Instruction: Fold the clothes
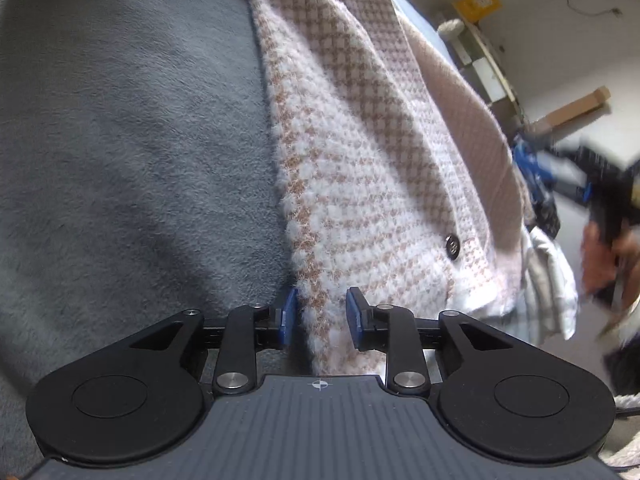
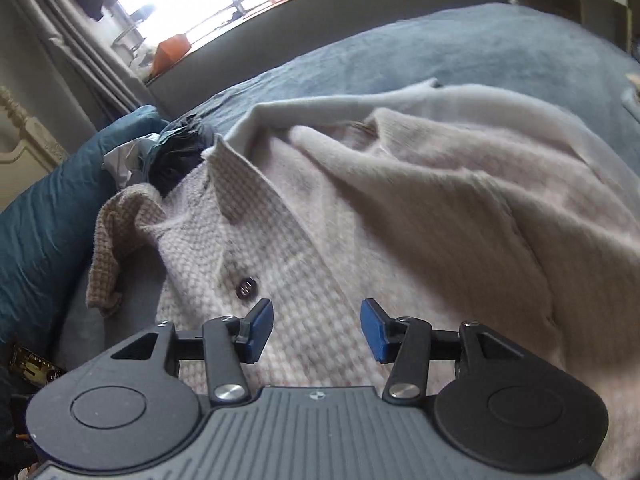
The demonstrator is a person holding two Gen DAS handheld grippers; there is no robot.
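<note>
Bedding first: grey plush blanket (image 1: 120,140) fills my left view and carries the work, giving a broad soft surface to fold on. On it lies the fuzzy pink-and-white houndstooth cardigan (image 2: 304,280), spread with a plain pink knit panel (image 2: 460,200) rumpled across its upper part, so I judge the fold only partly made. A teal quilted cover (image 2: 44,220) bunches beside its collar. My right gripper (image 2: 317,330) hovers above the checked front with blue pads parted and nothing between them, released. My left gripper (image 1: 320,316) straddles the cardigan's hem edge, pads slightly apart and not pinching it. One small dark button (image 2: 246,287) sits just beyond the right fingers.
</note>
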